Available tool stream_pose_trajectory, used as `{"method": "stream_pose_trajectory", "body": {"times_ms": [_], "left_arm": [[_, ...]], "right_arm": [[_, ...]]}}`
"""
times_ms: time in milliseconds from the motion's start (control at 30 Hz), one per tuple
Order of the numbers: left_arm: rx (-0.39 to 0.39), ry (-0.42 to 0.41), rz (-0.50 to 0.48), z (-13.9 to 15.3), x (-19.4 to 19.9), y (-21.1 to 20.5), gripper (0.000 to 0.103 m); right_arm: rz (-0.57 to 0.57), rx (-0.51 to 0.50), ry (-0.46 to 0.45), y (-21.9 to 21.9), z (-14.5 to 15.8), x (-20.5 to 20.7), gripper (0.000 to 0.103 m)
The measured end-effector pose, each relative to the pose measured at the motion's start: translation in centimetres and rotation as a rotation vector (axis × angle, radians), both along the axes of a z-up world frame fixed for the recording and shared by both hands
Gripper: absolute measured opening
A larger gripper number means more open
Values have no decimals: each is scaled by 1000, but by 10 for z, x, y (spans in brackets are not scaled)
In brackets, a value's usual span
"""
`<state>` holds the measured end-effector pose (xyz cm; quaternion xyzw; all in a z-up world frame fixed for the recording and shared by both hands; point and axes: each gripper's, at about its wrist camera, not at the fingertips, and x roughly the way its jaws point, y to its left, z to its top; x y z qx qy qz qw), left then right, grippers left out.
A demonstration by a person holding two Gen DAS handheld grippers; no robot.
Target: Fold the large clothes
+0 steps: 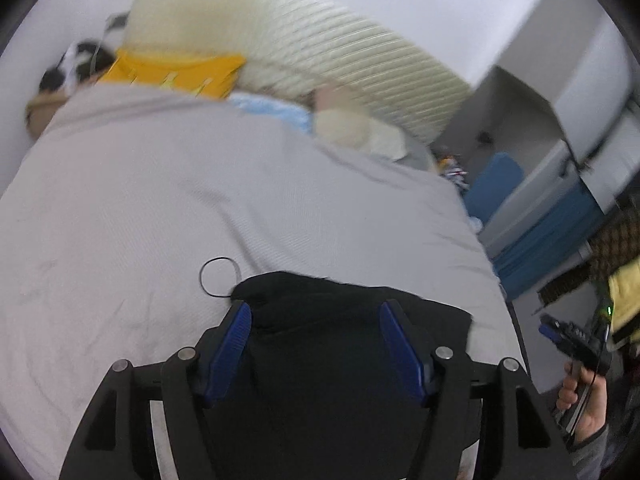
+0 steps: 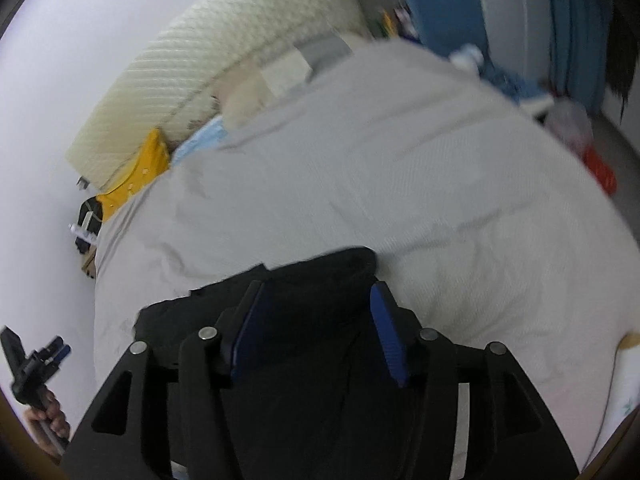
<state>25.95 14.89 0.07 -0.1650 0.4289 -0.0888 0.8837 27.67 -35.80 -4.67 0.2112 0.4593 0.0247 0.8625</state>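
The left tool (image 1: 316,344) hangs over the near end of a black garment (image 1: 340,360), its blue pads (image 1: 232,348) spread wide apart with nothing between them but dark cloth lying below. The right tool (image 2: 320,332) is the same: pads (image 2: 386,336) apart, poised above the cloth, gripping nothing. Both seem to be held low and open like this so that each can come down on an edge or a corner, though whether either pad touches the fabric I cannot tell from here.

The garment lies on the bed (image 1: 160,200), bunched toward the near edge, with its far end showing as a rounded dark lump. It looks partly gathered rather than spread flat, so I judge the folding to be at an early or middle stage. A thin black hair tie (image 1: 218,278) rests on the sheet just beside the garment's far left corner, near enough to get swept into a fold.

Further out, a cream quilted headboard (image 1: 320,64) backs the bed, with a yellow item (image 1: 176,74) and pale blue and cream cloth bundled at its foot, well apart from the work. In each view the other tool shows at the frame's edge, held in a hand (image 1: 584,396).
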Motion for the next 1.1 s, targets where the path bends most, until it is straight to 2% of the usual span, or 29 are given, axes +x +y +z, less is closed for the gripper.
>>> {"method": "stream_pose_trajectory", "body": {"times_ms": [33,100,267,367,433,500,600,767,933,1100], "left_arm": [[12,-29,-13,1,-5,-11,67],[32,-63,-37,0,-8,-32,67],[74,-105,-127,-39,-10,-93,67],[127,-112,-179,-68,-10,-118,67],[139,-106,-171,-92,-3,-128,67],[140,-85,-178,-113,1,-136,67],[257,-119,-174,-136,6,-155,67],[297,-136,-166,-153,22,-166,68],[308,-96,-162,-166,43,-168,68],[318,-71,-152,-178,59,-169,69]], "right_arm": [[16,-1,-16,10,2,-3,62],[47,1,-43,26,2,-8,64],[126,-93,-133,83,-15,-16,69],[166,-114,-163,110,-43,-24,79],[193,-151,-108,128,-77,-22,80],[215,-183,-91,140,-102,-17,80],[218,-208,-130,148,-127,-13,80],[212,-259,-190,154,-141,-4,82],[203,-275,-196,157,-153,12,84],[201,-285,-164,162,-162,28,87]]}}
